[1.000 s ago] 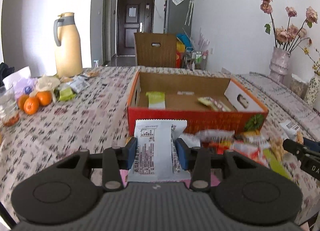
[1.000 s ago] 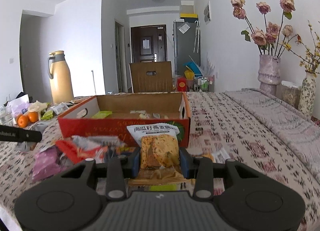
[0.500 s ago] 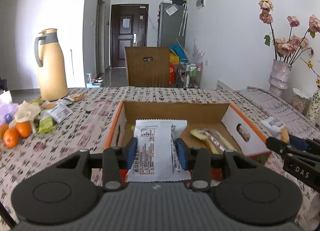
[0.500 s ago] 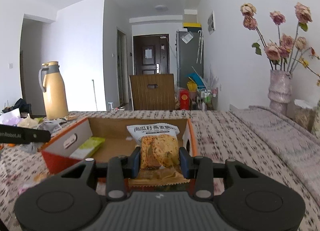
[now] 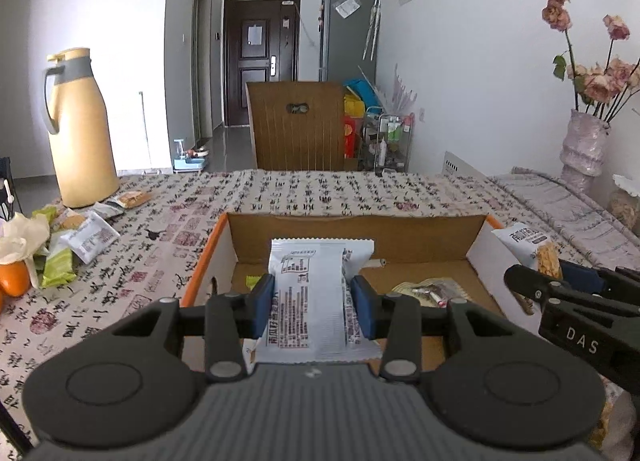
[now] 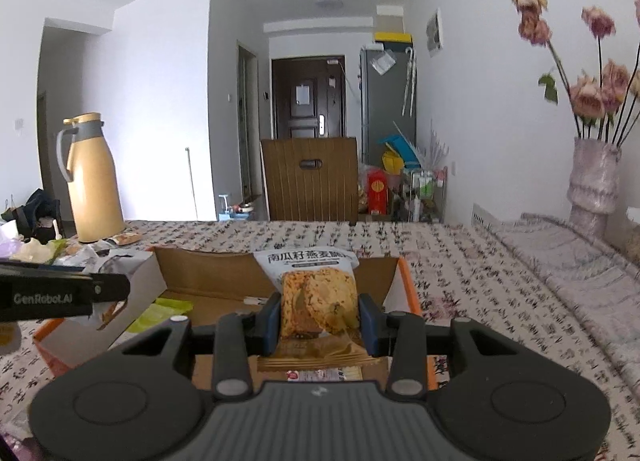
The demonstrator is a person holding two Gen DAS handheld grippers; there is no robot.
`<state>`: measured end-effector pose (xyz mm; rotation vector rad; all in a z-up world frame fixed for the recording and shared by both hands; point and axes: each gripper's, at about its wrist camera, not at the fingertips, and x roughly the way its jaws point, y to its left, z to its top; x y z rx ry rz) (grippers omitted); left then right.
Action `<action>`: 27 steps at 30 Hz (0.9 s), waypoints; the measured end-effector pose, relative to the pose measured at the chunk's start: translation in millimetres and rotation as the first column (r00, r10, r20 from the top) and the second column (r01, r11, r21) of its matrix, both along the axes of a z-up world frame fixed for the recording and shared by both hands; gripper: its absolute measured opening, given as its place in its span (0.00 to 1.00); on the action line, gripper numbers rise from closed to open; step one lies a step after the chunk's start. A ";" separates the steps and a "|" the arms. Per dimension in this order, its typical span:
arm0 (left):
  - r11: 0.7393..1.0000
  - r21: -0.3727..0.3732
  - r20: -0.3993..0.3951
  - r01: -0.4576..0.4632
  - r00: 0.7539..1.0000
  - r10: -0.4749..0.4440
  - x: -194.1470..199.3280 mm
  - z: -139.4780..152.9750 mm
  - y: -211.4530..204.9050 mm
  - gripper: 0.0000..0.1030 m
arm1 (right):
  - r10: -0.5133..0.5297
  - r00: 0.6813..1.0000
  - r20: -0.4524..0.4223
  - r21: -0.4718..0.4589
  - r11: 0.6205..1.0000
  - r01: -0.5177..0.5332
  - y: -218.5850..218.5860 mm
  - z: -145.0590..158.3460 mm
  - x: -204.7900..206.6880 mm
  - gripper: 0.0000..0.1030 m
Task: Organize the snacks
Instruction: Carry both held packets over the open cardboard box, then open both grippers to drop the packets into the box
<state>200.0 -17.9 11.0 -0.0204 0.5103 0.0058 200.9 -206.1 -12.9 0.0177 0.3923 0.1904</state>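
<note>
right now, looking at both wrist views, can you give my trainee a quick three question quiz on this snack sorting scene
1. True or false: the left gripper holds a white snack packet with its printed back facing the camera.
2. Which best describes what the right gripper holds? A) an orange B) an oat crisp packet C) nothing
3. Fill in: both packets are held above the open cardboard ____.

Key
1. True
2. B
3. box; a green packet and other snacks already lie inside it.
</note>
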 end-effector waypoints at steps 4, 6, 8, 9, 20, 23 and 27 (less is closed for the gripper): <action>1.000 -0.013 -0.034 -0.006 0.999 0.005 9.2 -11.6 5.4 0.42 | -0.003 0.999 -0.040 0.008 1.000 0.003 -1.2 -12.8 7.8 0.38; 1.000 -0.020 -0.046 -0.011 0.999 0.010 11.1 -14.6 7.6 0.42 | -0.001 0.998 -0.058 0.007 1.000 0.001 -1.6 -17.0 10.4 0.38; 0.999 -0.033 -0.046 -0.011 0.999 0.010 10.9 -14.9 9.8 0.49 | 0.004 0.997 -0.076 0.005 1.000 -0.004 -1.4 -20.5 11.6 0.42; 0.999 -0.040 -0.042 -0.012 0.999 0.011 9.6 -14.5 11.2 0.53 | 0.003 0.997 -0.080 0.003 1.000 -0.003 -1.7 -21.5 11.7 0.46; 0.994 -0.071 0.019 -0.081 0.996 0.082 -1.3 -3.9 17.6 1.00 | -0.041 0.998 -0.051 0.056 0.997 0.044 -14.3 -17.4 7.7 1.00; 0.994 -0.073 0.024 -0.076 0.997 0.078 -4.0 -0.3 15.9 1.00 | -0.044 0.998 -0.040 0.060 0.997 0.046 -16.1 -12.8 6.5 1.00; 0.995 -0.080 0.040 -0.065 0.997 0.068 -12.5 7.9 14.5 1.00 | -0.062 0.998 -0.023 0.070 0.995 0.063 -19.4 -2.7 2.4 1.00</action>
